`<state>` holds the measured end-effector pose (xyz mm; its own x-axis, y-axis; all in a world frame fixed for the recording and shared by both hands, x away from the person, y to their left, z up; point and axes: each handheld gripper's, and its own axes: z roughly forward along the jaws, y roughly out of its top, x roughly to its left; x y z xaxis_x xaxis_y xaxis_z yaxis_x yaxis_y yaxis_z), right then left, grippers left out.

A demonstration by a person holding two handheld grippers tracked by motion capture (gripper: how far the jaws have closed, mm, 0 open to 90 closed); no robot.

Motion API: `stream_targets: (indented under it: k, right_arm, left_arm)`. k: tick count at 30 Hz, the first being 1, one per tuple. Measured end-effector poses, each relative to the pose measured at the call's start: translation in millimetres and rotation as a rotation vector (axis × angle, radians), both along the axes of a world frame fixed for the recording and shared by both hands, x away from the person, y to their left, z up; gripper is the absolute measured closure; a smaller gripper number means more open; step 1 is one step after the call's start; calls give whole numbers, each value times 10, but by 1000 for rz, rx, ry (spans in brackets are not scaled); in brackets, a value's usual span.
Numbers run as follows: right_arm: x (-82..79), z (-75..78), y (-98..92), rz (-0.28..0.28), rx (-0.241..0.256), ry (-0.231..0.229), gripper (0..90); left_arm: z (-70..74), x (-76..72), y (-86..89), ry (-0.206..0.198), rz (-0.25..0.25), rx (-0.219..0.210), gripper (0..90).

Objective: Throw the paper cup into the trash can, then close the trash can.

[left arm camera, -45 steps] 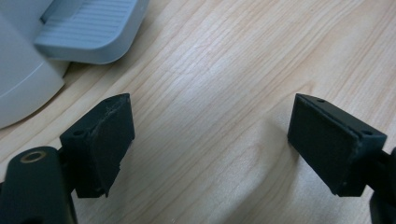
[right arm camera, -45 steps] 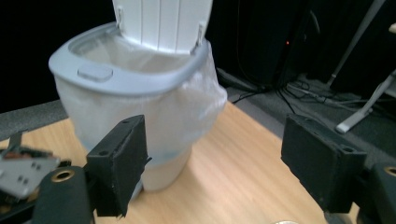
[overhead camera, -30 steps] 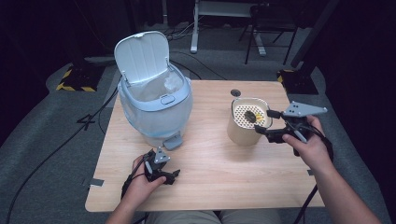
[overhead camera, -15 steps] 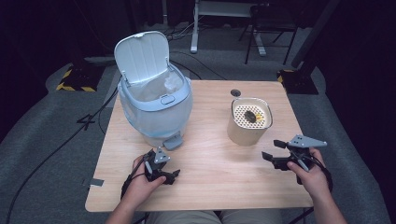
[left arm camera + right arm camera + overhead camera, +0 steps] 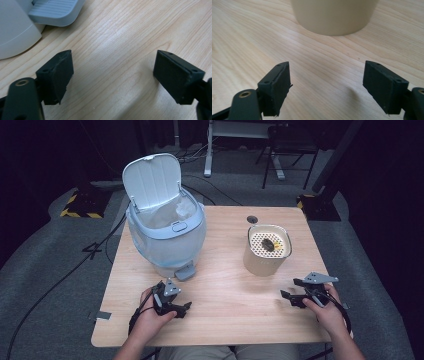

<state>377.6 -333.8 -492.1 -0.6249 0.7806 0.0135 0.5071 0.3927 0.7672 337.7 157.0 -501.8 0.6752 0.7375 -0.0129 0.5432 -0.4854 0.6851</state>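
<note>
Worktop [image 5: 225, 285] carries pale blue bin [image 5: 167, 235], lid up, and beige container [image 5: 266, 251]. Right tool [image 5: 295, 290] released, empty, near container. Left tool [image 5: 182, 307] released, empty, just before bin's pedal [image 5: 56, 11].

A light wooden bench [image 5: 225, 320] stands on grey carpet. On it, toward the far left, sits a pale blue pedal bin [image 5: 167, 237] with its lid up; toward the right stands a beige round container [image 5: 266, 255] with a perforated top. A small dark hole [image 5: 252, 219] marks the far edge.
</note>
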Motion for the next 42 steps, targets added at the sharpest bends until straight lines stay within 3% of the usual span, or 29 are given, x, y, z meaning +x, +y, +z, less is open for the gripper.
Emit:
stream_targets:
  k: [4, 9, 17, 24, 32, 42]
  right_arm:
    - [-9, -41, -9, -15, -7, -7, 222]
    - [-6, -112, 26, 7, -53, 1, 213]
    - [12, -117, 23, 9, -40, 19, 195]
    - [22, -118, 35, 8, -42, 20, 183]
    - [22, -119, 35, 10, -41, 20, 183]
    - [22, -119, 35, 9, -41, 20, 183]
  left_arm:
    - [37, -1, 17, 6, 1, 16, 229]
    - [177, -35, 60, -17, -5, -36, 228]
    - [629, -103, 195, -86, -5, -98, 239]
    - [1016, -125, 291, -125, -49, -172, 252]
    - [1498, -22, 511, -177, -65, -234, 254]
    - [1910, 78, 692, -235, -78, -314, 259]
